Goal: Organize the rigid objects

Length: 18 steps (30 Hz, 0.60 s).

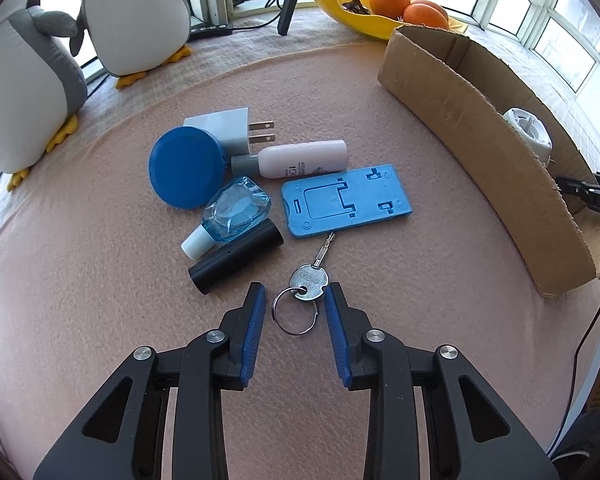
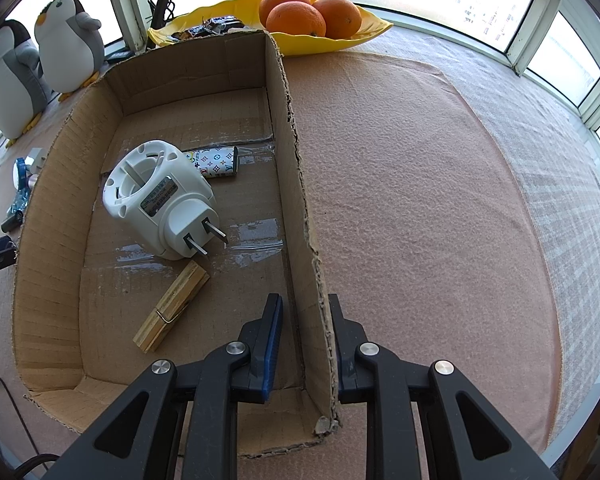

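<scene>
My left gripper (image 1: 295, 295) is open, its jaws on either side of a silver key (image 1: 310, 276) with a ring (image 1: 295, 313) on the pink cloth. Beyond it lie a black tube (image 1: 236, 258), a blue glass bottle (image 1: 230, 216), a blue phone stand (image 1: 346, 200), a pink bottle (image 1: 296, 159), a blue round lid (image 1: 187, 168) and a white charger (image 1: 230, 128). My right gripper (image 2: 305, 308) is open and straddles the right wall of the cardboard box (image 2: 296, 184). Inside lie a white plug adapter (image 2: 160, 196), a wooden clothespin (image 2: 172, 306) and a patterned tube (image 2: 214, 162).
The cardboard box also shows at the right of the left wrist view (image 1: 472, 120). A yellow dish (image 2: 336, 42) with oranges (image 2: 296, 18) stands behind the box. Two plush penguins (image 1: 132, 16) stand at the back left. Cables run along the table edge (image 1: 588, 332).
</scene>
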Available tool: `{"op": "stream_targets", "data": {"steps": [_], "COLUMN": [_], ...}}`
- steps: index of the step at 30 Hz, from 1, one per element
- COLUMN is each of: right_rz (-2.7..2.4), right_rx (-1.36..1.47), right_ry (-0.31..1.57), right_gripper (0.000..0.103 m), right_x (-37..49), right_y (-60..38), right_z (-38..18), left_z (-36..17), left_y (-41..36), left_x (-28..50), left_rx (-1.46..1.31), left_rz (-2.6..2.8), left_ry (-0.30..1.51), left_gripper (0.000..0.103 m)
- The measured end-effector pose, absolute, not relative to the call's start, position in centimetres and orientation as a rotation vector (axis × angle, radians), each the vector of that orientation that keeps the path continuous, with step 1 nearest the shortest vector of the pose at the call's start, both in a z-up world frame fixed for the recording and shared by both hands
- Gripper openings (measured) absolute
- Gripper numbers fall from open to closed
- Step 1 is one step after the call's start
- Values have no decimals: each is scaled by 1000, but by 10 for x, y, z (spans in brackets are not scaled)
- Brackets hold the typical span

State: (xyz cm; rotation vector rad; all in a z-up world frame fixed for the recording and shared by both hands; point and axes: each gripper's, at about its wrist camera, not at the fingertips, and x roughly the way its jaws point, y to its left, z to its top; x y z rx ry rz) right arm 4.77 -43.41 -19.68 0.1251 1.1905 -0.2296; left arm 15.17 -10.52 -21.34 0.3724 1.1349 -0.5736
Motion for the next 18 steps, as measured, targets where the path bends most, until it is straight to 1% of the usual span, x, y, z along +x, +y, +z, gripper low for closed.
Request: {"op": "stream_targets", "data": {"steps": [7,9,10,13,18], "right_rz": [-232,-232,-231,-232,-232], "right_rx": [124,124,124,125,124], "right_ry": [1189,1189,1189,1189,1188], "right_gripper": [19,19,19,19,19], "right_x": [47,47,47,47,47], "right_y": [-435,-435,-435,-435,-435], "right_z": [-197,-197,-197,-197,-197], "left_z": [-216,-216,-216,-215,-212], "left_y": [-110,-112,-113,-117,-120], "left_x": [151,151,149,145,146], "left_rx": [408,411,417,424,396], "left_rz": [-594,-612,-620,-636,-638], "left_ry": [1119,1121,1120,1115,1108], "left_gripper": [29,20,18,16,8]}}
